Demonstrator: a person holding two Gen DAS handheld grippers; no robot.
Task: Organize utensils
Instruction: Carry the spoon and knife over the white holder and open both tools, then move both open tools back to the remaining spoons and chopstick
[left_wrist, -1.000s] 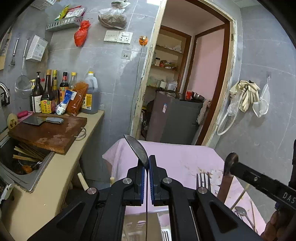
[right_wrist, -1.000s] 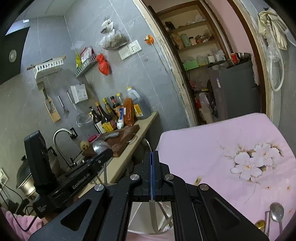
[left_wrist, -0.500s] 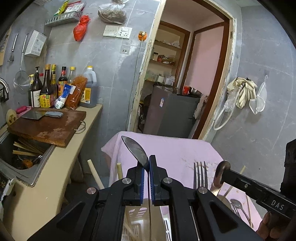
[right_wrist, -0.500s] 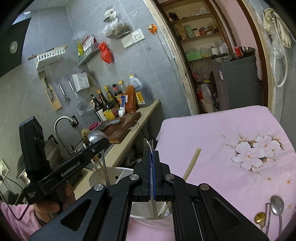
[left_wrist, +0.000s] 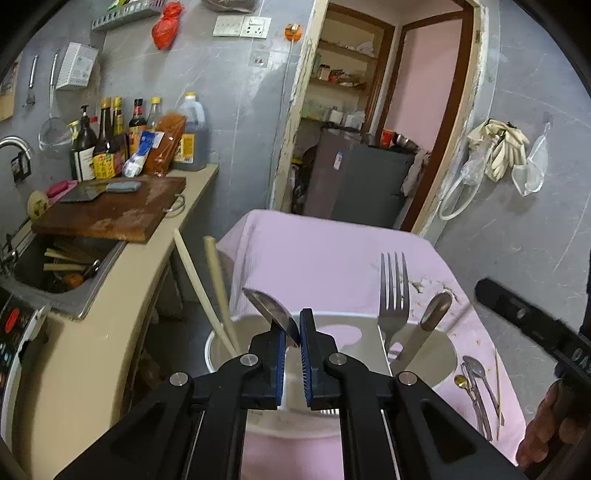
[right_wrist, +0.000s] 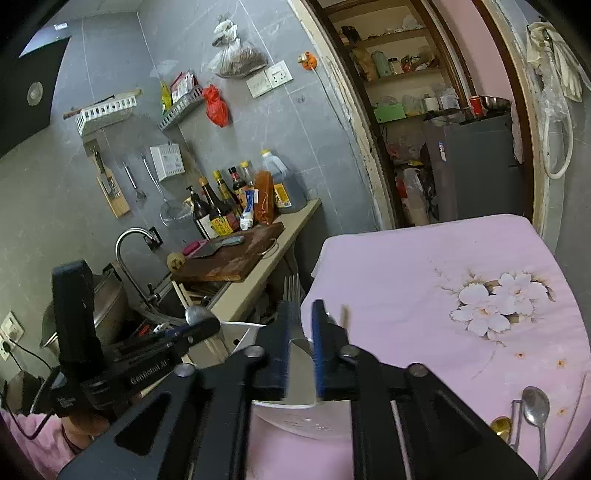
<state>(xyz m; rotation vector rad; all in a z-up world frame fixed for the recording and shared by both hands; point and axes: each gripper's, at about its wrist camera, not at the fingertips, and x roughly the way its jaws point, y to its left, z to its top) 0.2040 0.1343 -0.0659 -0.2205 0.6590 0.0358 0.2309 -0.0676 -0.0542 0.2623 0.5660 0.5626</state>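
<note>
A white utensil holder (left_wrist: 343, 326) stands on the pink-clothed table (left_wrist: 314, 258). My left gripper (left_wrist: 299, 325) hangs over it and its jaws are opening. A metal spoon (left_wrist: 266, 306) leans between them against the left pad, with a gap on its other side. A fork (left_wrist: 393, 295) stands tines up in the right compartment beside a round-ended metal handle (left_wrist: 436, 306). My right gripper (right_wrist: 300, 314) is also opening, with the fork (right_wrist: 293, 291) loose between its parted pads. Pale chopsticks (left_wrist: 218, 288) lean in the left compartment.
Loose spoons (right_wrist: 535, 402) lie on the cloth at the near right. Left of the table runs a counter (left_wrist: 110, 325) with a cutting board (left_wrist: 110, 210), bottles and a sink. A doorway and grey cabinet (left_wrist: 354, 184) lie beyond. A hand (left_wrist: 546, 424) holds the right gripper.
Both grippers sank toward the holder, which has come into view. Both pairs of jaws went from shut to slightly parted. The right gripper's tip drew back rightward from the fork.
</note>
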